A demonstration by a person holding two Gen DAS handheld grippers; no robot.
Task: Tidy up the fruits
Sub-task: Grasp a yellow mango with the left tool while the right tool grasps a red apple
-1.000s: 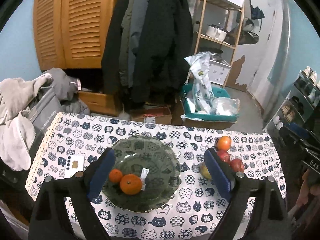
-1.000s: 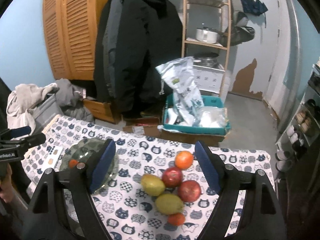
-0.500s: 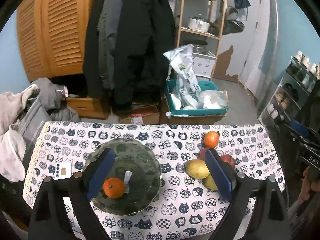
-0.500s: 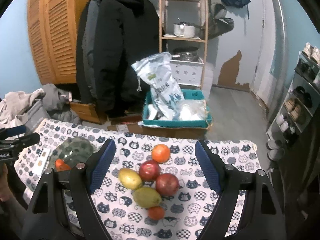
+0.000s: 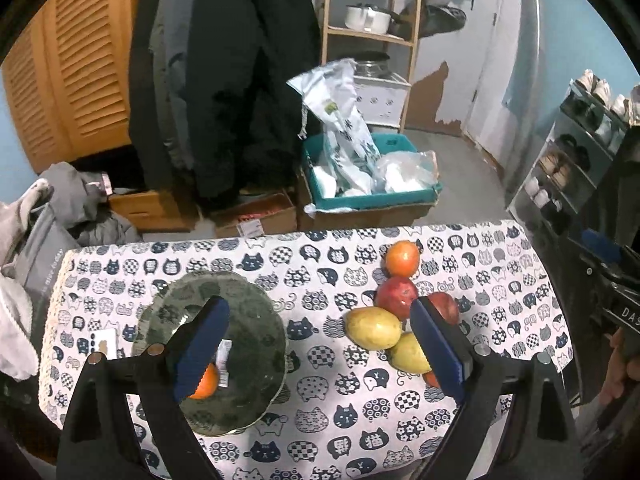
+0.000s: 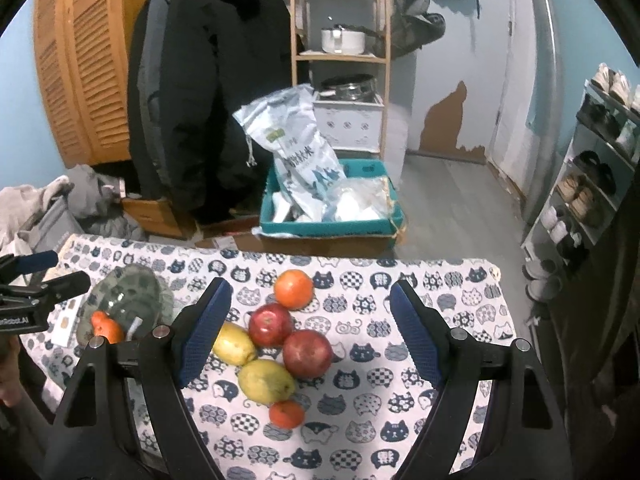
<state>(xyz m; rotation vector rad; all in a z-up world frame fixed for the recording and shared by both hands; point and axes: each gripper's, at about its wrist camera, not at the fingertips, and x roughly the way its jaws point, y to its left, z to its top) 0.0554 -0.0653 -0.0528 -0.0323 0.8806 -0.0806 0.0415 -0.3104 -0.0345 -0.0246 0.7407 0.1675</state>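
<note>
left tongs [image 5: 320,344] spread wide, empty, above the table [image 5: 312,420] between glass plate [image 5: 256,392] and fruit pile. right tongs [image 6: 308,332] also wide apart, gripping nothing, over the pile: two red apples [image 6: 308,354], two yellow-green fruits [image 6: 266,376], two oranges [image 6: 294,289]. one orange [image 5: 204,386] lying on the plate.

- Setting: lived-in home, entry or utility corner.
- Dark coats [image 6: 208,92] hang beside a louvred wooden wardrobe [image 6: 80,60].
- Wooden shelf rack [image 6: 340,56] holds a white pot [image 6: 343,40].
- Shoe rack [image 6: 592,184] along right wall.
- Table under cat-print cloth [image 6: 400,292]; teal crate [image 6: 332,224] on floor; wall paint peeling [image 6: 448,120].
</note>
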